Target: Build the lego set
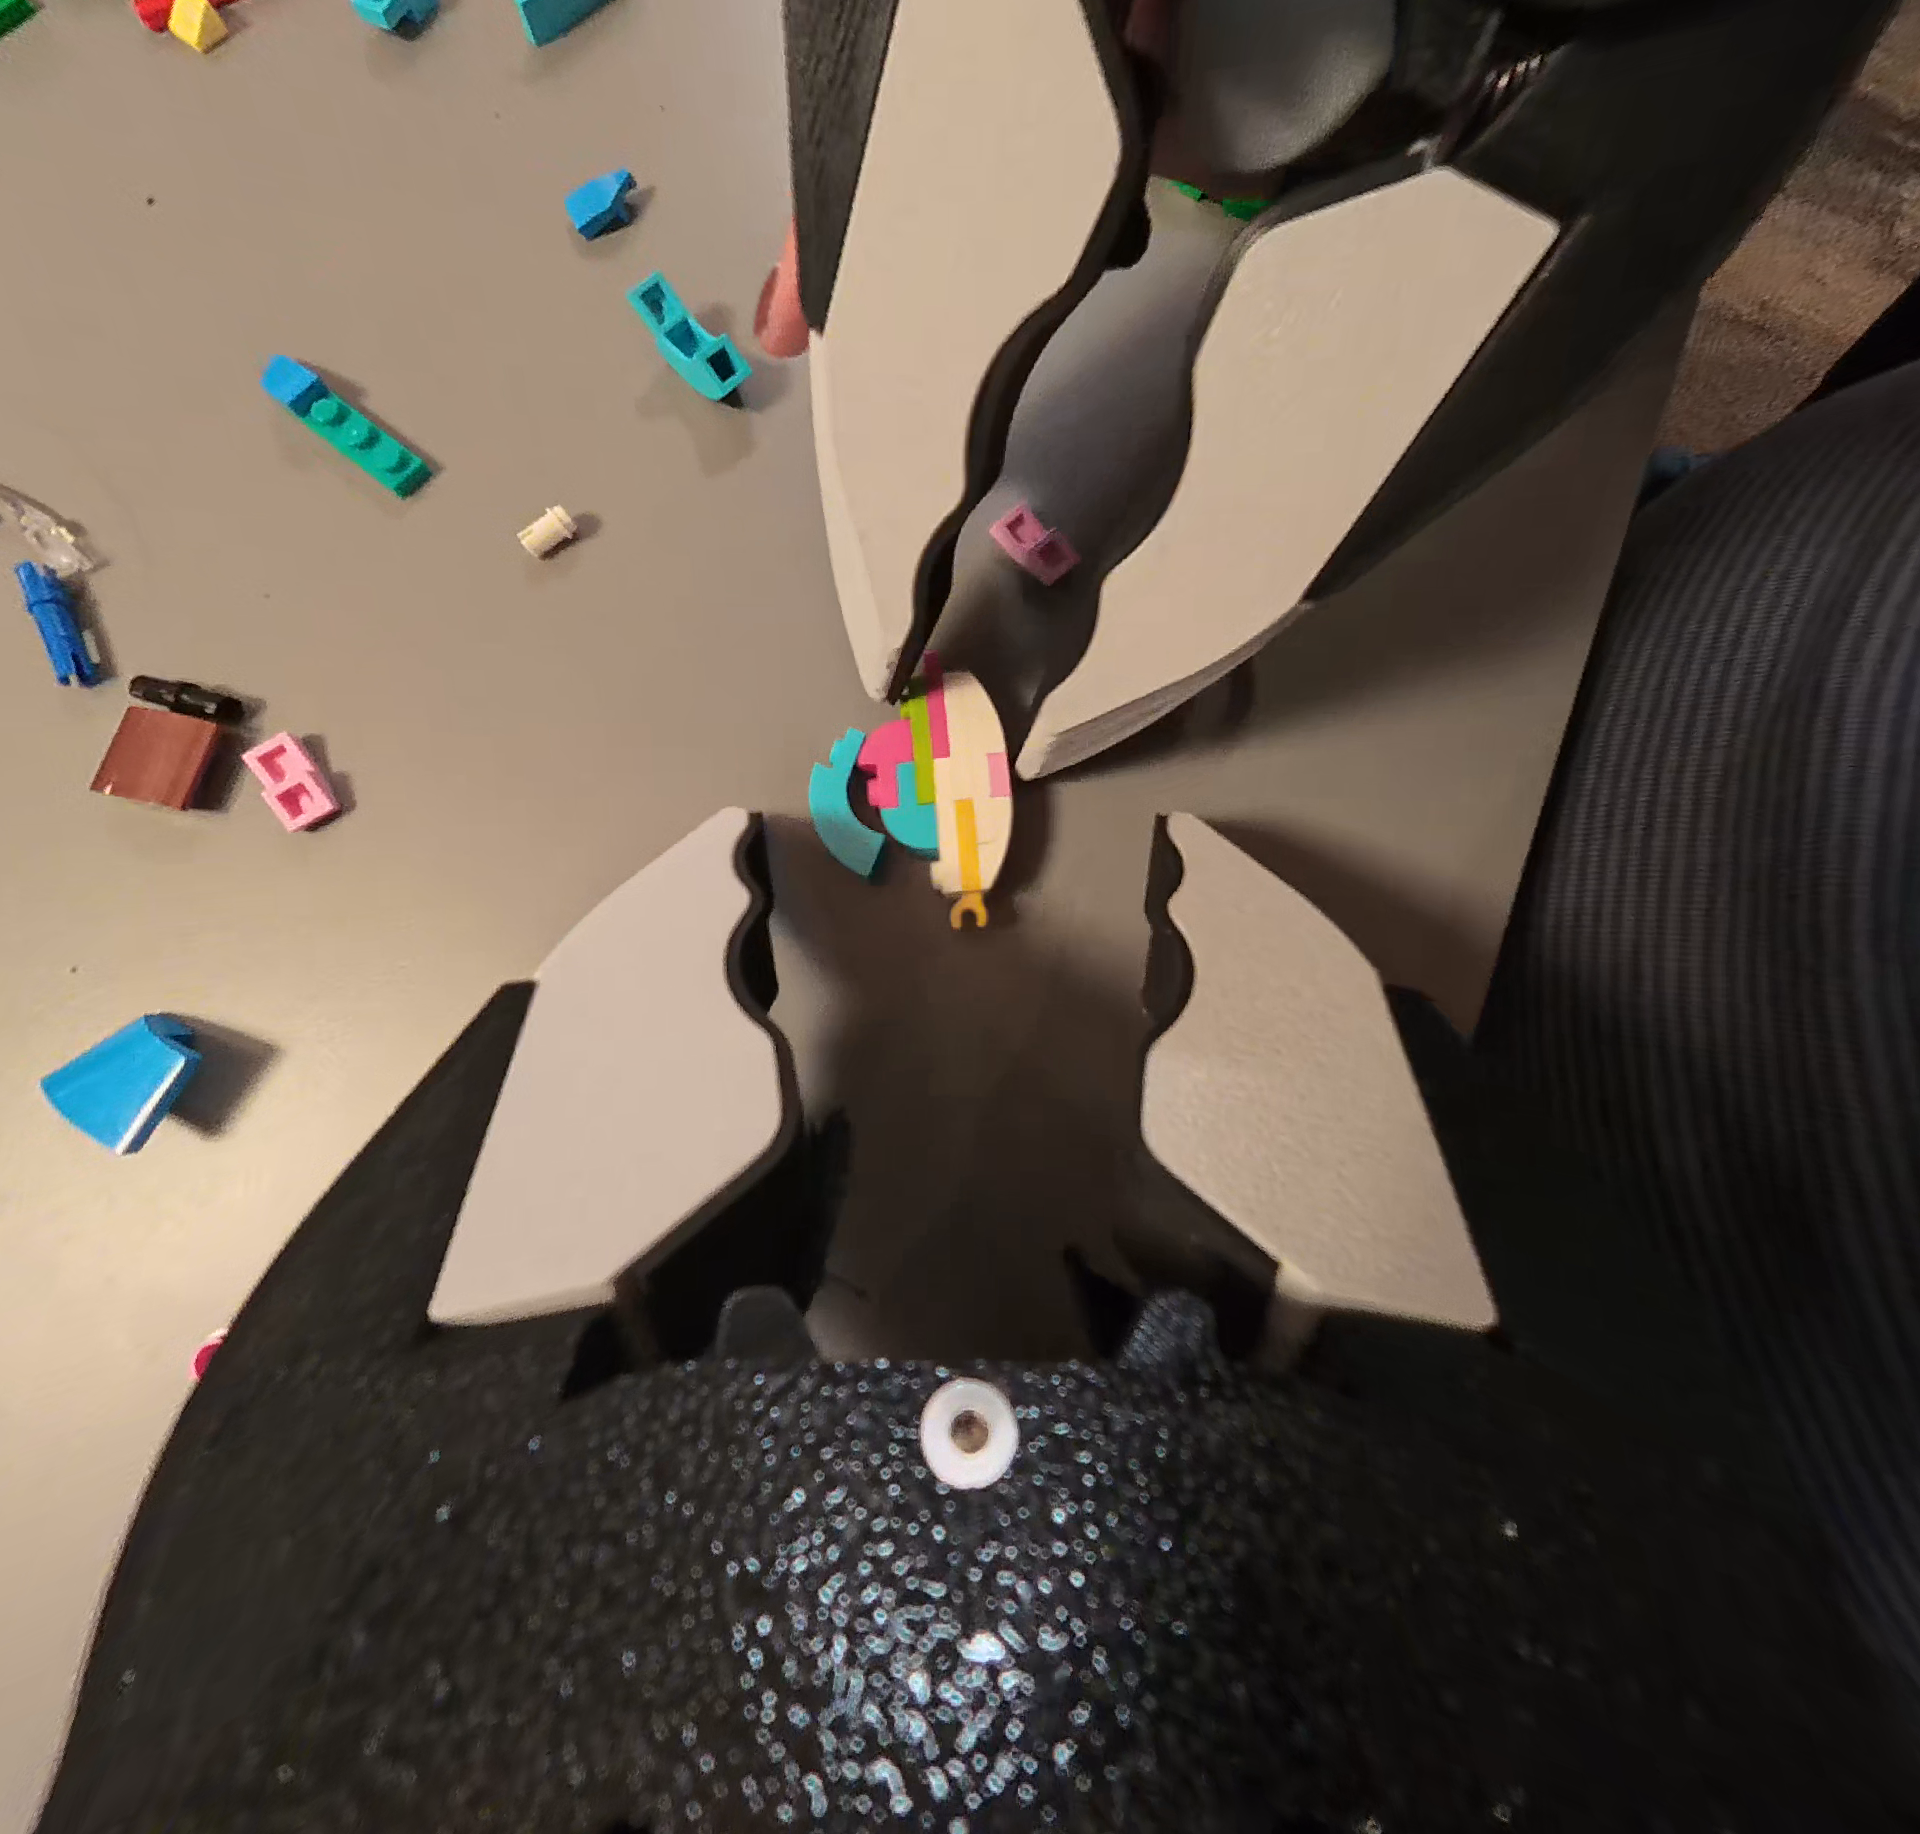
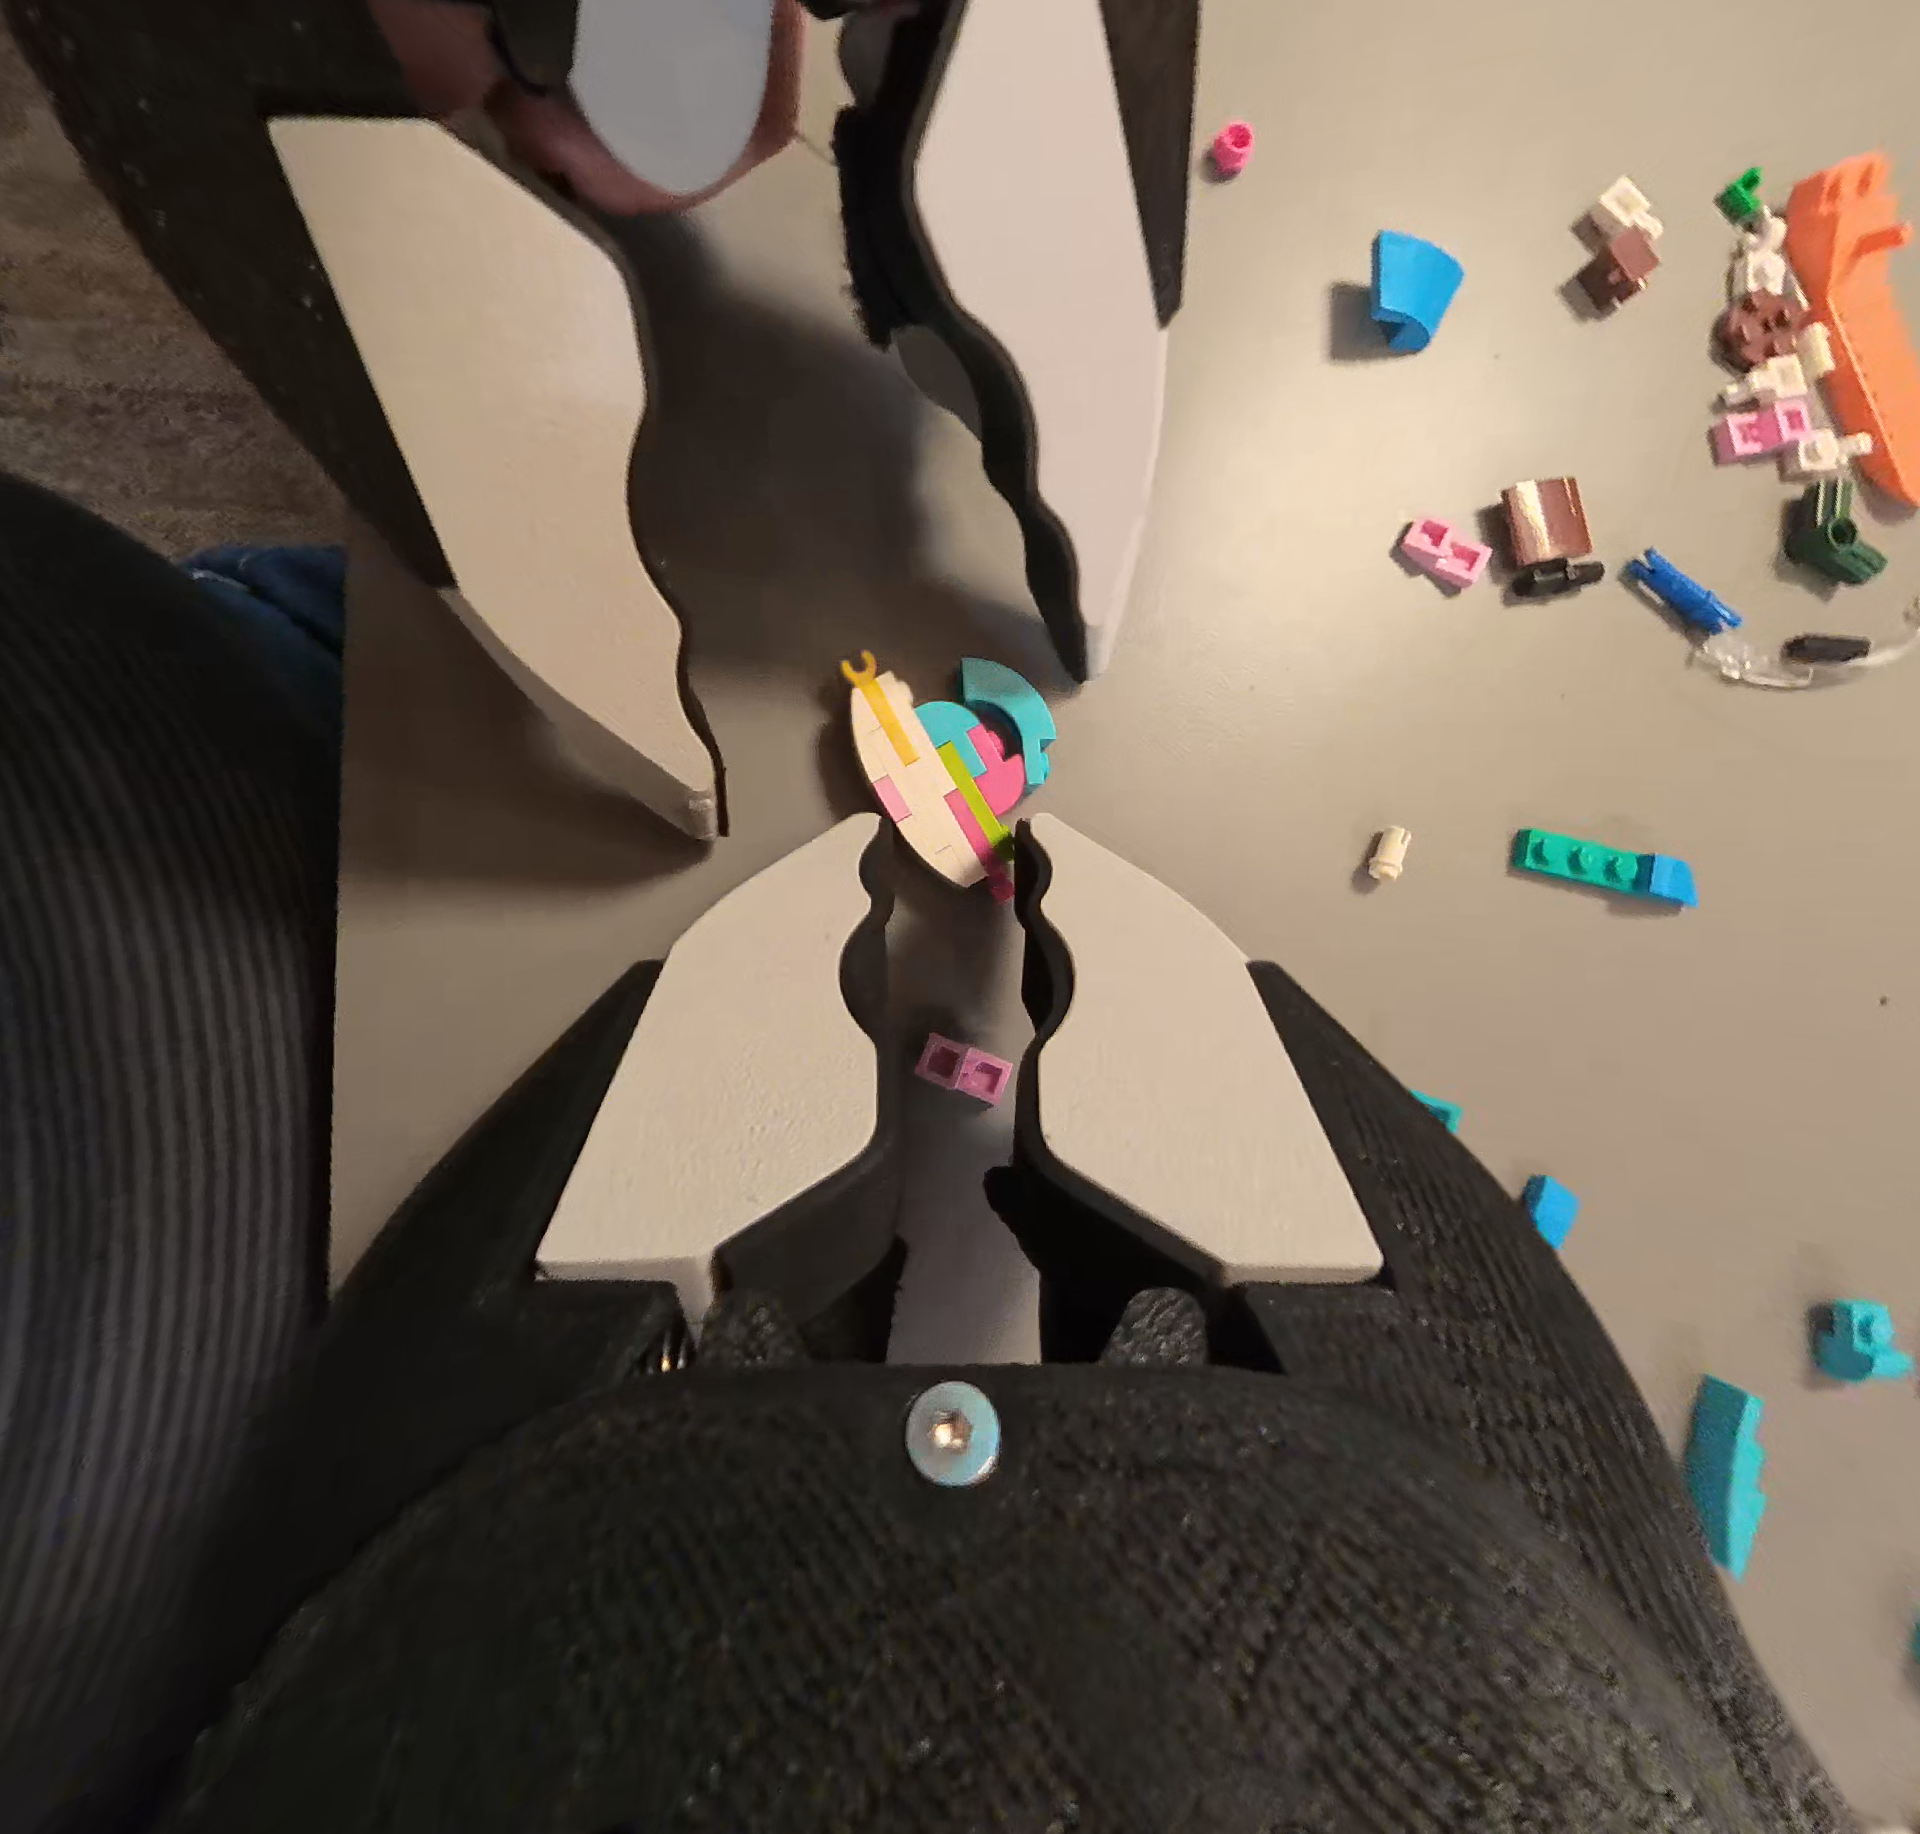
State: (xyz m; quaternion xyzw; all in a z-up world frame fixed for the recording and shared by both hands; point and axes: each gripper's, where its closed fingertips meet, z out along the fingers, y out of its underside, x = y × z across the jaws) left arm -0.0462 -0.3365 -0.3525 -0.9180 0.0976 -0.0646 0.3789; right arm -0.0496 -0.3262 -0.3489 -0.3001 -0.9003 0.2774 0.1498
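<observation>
A small lego assembly (image 1: 971, 776) of white, pink, lime, yellow and teal pieces sits between both grippers above the grey table (image 1: 468, 932). My right gripper (image 2: 953, 823) is shut on its white and pink end (image 2: 940, 828). In the left wrist view the right gripper (image 1: 961, 730) reaches in from the top. My left gripper (image 1: 958, 818) is open wide, its tips on either side of the assembly's yellow end and not touching it. In the right wrist view the left gripper (image 2: 899, 750) comes from the top. A loose purple-pink plate (image 2: 964, 1067) lies under the right gripper.
Loose pieces are scattered on the table: a teal and blue plate (image 1: 348, 428), a teal brick (image 1: 688, 335), a blue slope (image 1: 120, 1078), a brown piece (image 1: 156, 756), an orange part (image 2: 1849, 319). The table edge and a person's dark striped clothing (image 1: 1714, 849) are close by. The grippers are tip to tip, or close to it. My right tips are roughly 4 cm from the loose purple-pink plate (image 2: 964, 1067). Seen from the left wrist view (image 1: 1032, 542) as well.
</observation>
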